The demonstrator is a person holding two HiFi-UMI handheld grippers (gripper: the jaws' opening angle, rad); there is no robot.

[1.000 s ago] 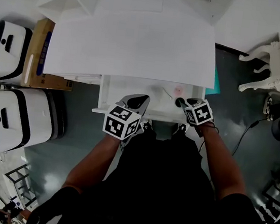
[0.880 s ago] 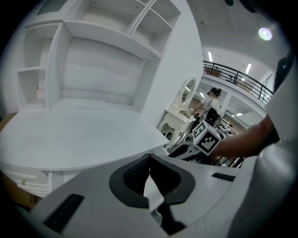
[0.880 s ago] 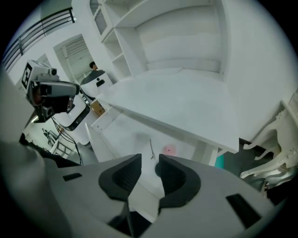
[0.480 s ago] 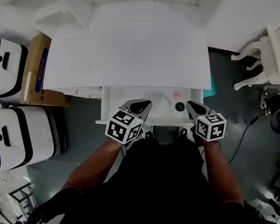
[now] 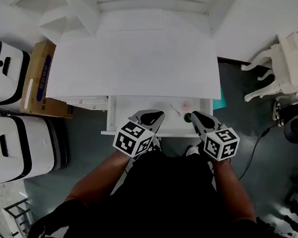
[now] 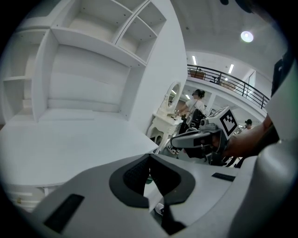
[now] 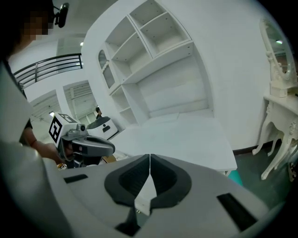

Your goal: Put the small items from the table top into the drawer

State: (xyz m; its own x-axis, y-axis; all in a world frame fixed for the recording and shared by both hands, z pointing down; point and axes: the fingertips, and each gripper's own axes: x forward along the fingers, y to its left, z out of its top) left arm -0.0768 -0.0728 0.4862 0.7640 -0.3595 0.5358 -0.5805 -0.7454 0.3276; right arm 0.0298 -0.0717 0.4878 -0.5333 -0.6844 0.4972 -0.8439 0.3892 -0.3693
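Observation:
The white drawer point(image 5: 117, 118) stands pulled out below the white table top point(image 5: 140, 60). Inside it lie a pink item point(image 5: 186, 105), a dark round item point(image 5: 188, 117) and a thin stick point(image 5: 174, 110). My left gripper point(image 5: 157, 115) point(image 6: 149, 158) hovers over the drawer's middle, its jaws together and empty. My right gripper point(image 5: 195, 115) point(image 7: 149, 158) hangs over the drawer's right end, just right of the dark round item; its jaws are closing, nearly met, with nothing between them. No small item shows on the table top.
Two white cases point(image 5: 2, 72) point(image 5: 13, 136) and a cardboard box point(image 5: 37, 76) stand left of the table. White ornate furniture point(image 5: 295, 64) and a floor cable point(image 5: 257, 143) are on the right. White shelves point(image 5: 71, 7) rise behind the table top.
The right gripper has drawn back from the dark round item, which stays in the drawer, and its jaws have closed. The left gripper has barely moved.

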